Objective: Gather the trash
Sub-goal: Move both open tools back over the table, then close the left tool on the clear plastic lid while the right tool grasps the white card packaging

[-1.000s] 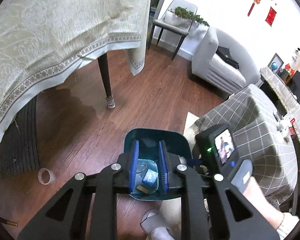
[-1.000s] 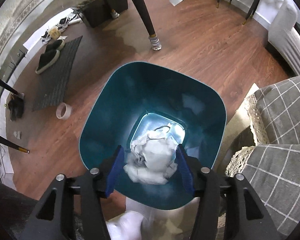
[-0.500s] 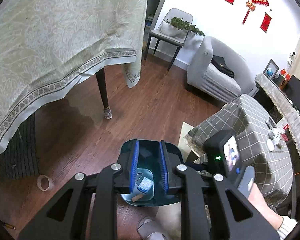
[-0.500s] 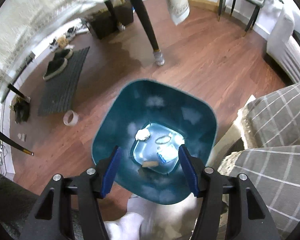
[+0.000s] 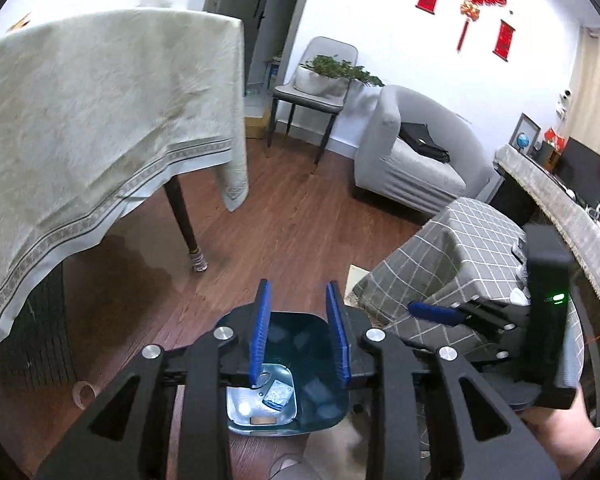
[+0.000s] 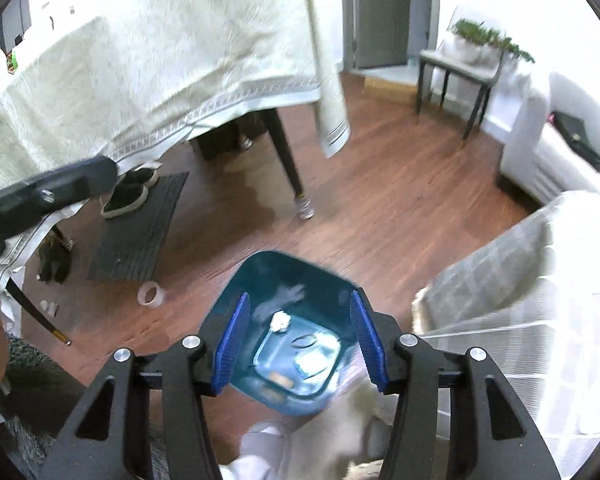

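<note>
Wooden floor (image 6: 400, 200) carries our teal trash bin (image 6: 284, 276), crumpled tissue (image 6: 280, 322) near its bottom's far corner; our left tongs (image 5: 298, 334) are opening, right tongs (image 6: 300, 340) closing, both empty.

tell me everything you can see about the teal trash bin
The teal trash bin is an open-topped, glossy, plastic-looking container with a rounded-square rim and walls tapering to a smaller, paler bottom. It stands upright on the brown wood floor, beside a grey checked cover. Inside lie a crumpled white wad, a thin ring, a small blue-white packet and a tan scrap. No lid or liner shows. Neither gripper touches it.
</note>
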`<state>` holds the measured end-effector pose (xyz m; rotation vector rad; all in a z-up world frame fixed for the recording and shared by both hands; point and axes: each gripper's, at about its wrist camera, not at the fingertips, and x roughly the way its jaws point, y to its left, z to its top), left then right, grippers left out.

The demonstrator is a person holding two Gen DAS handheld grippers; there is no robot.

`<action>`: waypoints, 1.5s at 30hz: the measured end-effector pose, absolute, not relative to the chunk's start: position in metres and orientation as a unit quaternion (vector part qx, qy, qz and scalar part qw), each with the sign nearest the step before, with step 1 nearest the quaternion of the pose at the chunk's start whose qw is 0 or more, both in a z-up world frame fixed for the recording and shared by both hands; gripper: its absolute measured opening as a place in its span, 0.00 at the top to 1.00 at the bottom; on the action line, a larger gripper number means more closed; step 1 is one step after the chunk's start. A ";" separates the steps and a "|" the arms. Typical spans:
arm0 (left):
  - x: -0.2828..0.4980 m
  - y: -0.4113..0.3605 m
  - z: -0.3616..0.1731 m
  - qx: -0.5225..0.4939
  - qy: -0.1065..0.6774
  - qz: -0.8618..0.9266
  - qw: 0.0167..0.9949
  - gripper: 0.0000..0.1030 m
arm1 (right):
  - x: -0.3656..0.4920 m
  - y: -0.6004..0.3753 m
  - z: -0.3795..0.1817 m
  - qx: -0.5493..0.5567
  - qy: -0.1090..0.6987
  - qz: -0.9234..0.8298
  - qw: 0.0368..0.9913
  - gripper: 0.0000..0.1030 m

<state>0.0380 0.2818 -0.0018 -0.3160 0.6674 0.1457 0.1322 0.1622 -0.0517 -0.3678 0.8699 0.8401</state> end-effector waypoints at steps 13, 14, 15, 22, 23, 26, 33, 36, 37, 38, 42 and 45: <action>0.077 0.191 0.010 -0.094 0.312 0.018 0.945 0.43 | 0.147 0.052 -0.006 -0.127 0.371 0.329 0.859 0.50; 0.082 0.182 0.009 -0.091 0.314 0.012 0.945 0.42 | 0.149 0.043 -0.006 -0.125 0.372 0.323 0.861 0.50; 0.085 0.176 0.009 -0.091 0.314 0.006 0.945 0.41 | 0.150 0.034 -0.005 -0.120 0.372 0.317 0.864 0.50; 0.107 0.117 0.004 -0.074 0.319 -0.048 0.944 0.36 | 0.153 -0.027 0.004 -0.109 0.362 0.271 0.885 0.50; 0.109 0.110 0.004 -0.070 0.319 -0.052 0.944 0.35 | 0.154 -0.038 0.004 -0.107 0.363 0.264 0.887 0.50; 0.117 0.088 -0.001 -0.058 0.323 -0.063 0.943 0.33 | 0.157 -0.064 0.004 -0.101 0.364 0.243 0.893 0.50; 0.142 0.041 -0.021 -0.028 0.351 -0.090 0.932 0.33 | 0.162 -0.114 0.004 -0.076 0.364 0.203 0.906 0.35; 0.147 0.025 -0.030 -0.016 0.357 -0.102 0.928 0.31 | 0.167 -0.132 0.004 -0.059 0.369 0.188 0.908 0.30; 0.150 0.019 -0.033 -0.013 0.361 -0.105 0.926 0.31 | 0.168 -0.136 0.004 -0.053 0.370 0.185 0.909 0.28; 0.152 0.016 -0.035 -0.009 0.364 -0.106 0.925 0.31 | 0.169 -0.142 0.004 -0.045 0.369 0.182 0.910 0.25; 0.161 0.005 -0.043 -0.004 0.371 -0.111 0.922 0.31 | 0.173 -0.160 0.002 -0.023 0.371 0.170 0.913 0.17; 0.168 0.002 -0.048 -0.005 0.377 -0.110 0.920 0.31 | 0.174 -0.170 0.000 -0.010 0.375 0.163 0.912 0.14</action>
